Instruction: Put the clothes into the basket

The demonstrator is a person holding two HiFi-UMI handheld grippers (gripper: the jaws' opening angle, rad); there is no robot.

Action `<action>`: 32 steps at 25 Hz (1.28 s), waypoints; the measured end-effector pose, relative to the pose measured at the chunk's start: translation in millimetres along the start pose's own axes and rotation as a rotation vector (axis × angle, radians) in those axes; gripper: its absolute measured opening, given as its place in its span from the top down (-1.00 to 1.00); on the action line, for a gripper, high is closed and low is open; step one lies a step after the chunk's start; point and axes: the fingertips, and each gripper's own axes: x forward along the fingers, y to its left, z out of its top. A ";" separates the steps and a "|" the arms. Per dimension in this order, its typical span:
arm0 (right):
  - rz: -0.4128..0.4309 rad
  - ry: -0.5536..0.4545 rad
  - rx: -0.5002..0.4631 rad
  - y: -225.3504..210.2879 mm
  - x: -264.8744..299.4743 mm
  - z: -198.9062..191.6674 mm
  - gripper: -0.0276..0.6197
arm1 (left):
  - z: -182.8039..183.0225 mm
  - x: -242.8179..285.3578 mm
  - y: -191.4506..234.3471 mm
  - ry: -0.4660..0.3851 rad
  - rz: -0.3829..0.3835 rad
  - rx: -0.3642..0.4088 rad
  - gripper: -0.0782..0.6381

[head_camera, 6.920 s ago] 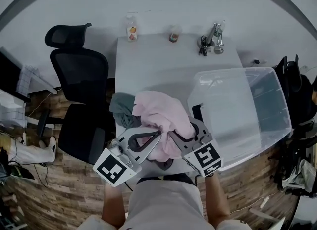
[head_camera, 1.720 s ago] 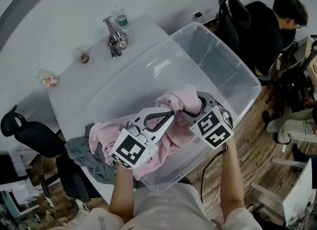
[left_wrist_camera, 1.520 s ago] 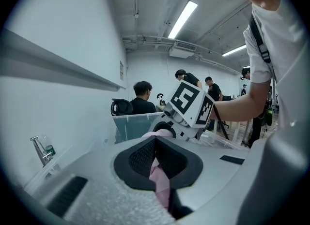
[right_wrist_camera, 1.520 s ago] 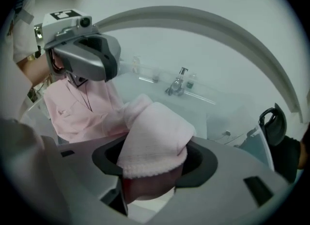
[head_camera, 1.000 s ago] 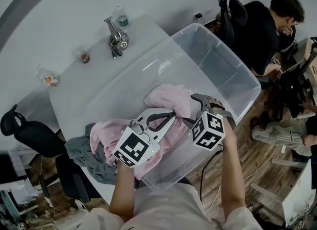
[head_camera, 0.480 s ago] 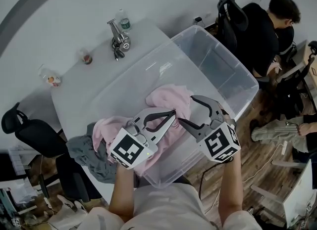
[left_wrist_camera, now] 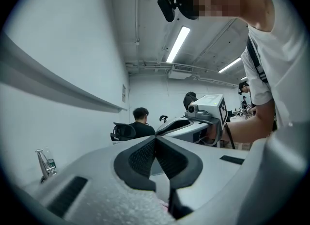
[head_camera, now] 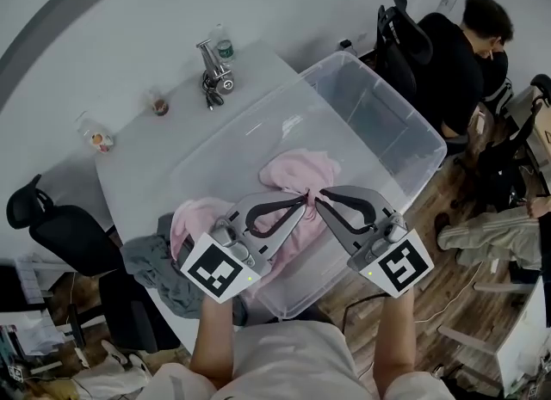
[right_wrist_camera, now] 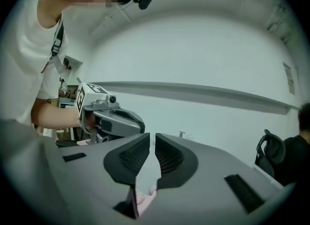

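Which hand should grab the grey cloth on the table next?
Left, probably: the grey cloth lies on the table outside the basket, right beside the left gripper, on its own side.

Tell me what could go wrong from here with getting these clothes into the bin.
One: the pink garment is partly inside the clear plastic bin; part drapes over its rim onto the white table and might drag the rest out. Two: the grey garment lies at the table's edge and could slip off. Three: the left gripper is shut and the right gripper has just closed, nothing between their fingers, so both need a fresh grasp.
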 end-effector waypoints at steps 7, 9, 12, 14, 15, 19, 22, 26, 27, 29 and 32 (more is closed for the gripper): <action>0.079 -0.186 0.102 36.9 -15.9 27.4 0.90 | 7.0 -28.4 -14.8 -0.043 -0.008 -0.005 0.77; 0.083 -0.193 0.110 46.3 -15.7 28.3 0.90 | 6.7 -37.6 -19.6 -0.049 -0.013 -0.003 0.77; 0.085 -0.182 0.113 60.6 -11.9 29.0 0.90 | 7.7 -53.4 -25.5 -0.063 -0.017 0.002 0.77; 0.092 -0.184 0.109 71.0 -8.2 32.7 0.90 | 9.0 -65.8 -28.9 -0.078 -0.014 -0.004 0.77; 0.098 -0.183 0.107 76.4 -5.9 34.6 0.90 | 8.7 -72.5 -30.0 -0.081 -0.009 -0.013 0.77; 0.133 -0.175 0.100 99.6 4.1 40.1 0.90 | 6.7 -99.5 -31.3 -0.084 0.031 -0.026 0.77; 0.173 -0.173 0.089 121.1 16.1 45.8 0.90 | 6.0 -124.6 -30.1 -0.088 0.074 -0.036 0.77; 0.233 -0.185 0.058 153.2 36.9 54.9 0.90 | 3.4 -163.3 -26.8 -0.093 0.131 -0.032 0.77; 0.253 -0.188 0.050 161.7 42.7 57.2 0.90 | 2.1 -173.8 -25.4 -0.093 0.152 -0.033 0.77; 0.291 -0.180 0.034 178.0 54.4 61.4 0.90 | -0.2 -194.5 -22.5 -0.091 0.194 -0.035 0.77; 0.330 -0.160 0.016 199.2 70.1 64.3 0.90 | -1.3 -223.4 -19.0 -0.092 0.244 -0.028 0.77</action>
